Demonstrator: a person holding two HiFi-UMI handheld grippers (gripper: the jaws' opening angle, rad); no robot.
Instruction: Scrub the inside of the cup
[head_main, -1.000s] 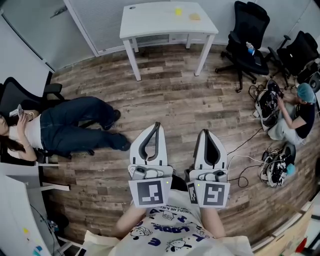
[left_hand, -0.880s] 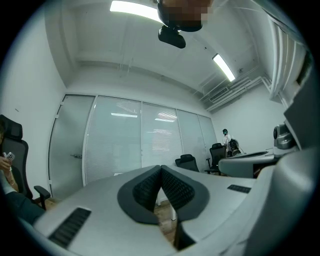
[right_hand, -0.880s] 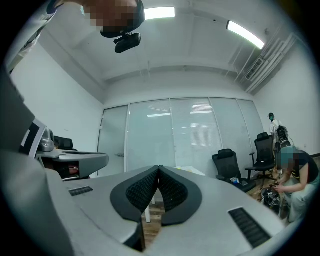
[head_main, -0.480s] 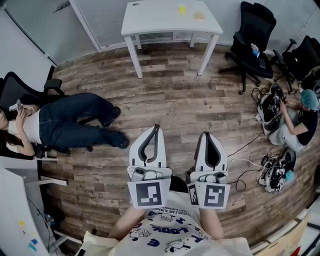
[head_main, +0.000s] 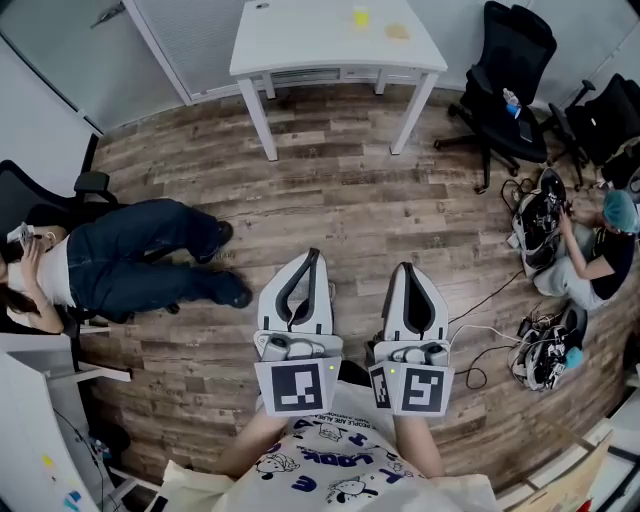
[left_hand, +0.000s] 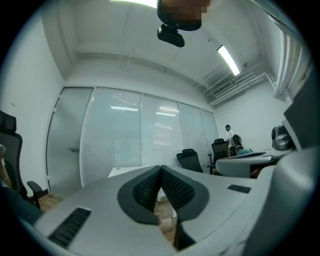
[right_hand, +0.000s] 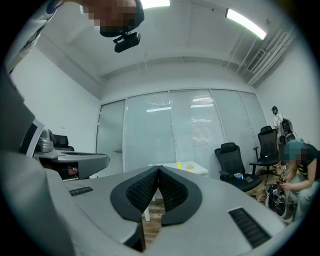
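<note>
Only the blue print on the person's T-shirt (head_main: 335, 465) shows lettering, too small to read.

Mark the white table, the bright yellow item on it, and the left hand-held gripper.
white table (head_main: 300, 40): head view, bare tabletop.
bright yellow item (head_main: 359, 17): head view, its middle.
left hand-held gripper (head_main: 316, 254): head view, between its closed tips.

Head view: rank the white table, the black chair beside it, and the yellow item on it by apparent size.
Largest to smallest:
1. white table
2. black chair
3. yellow item, far smaller and too small to identify
</note>
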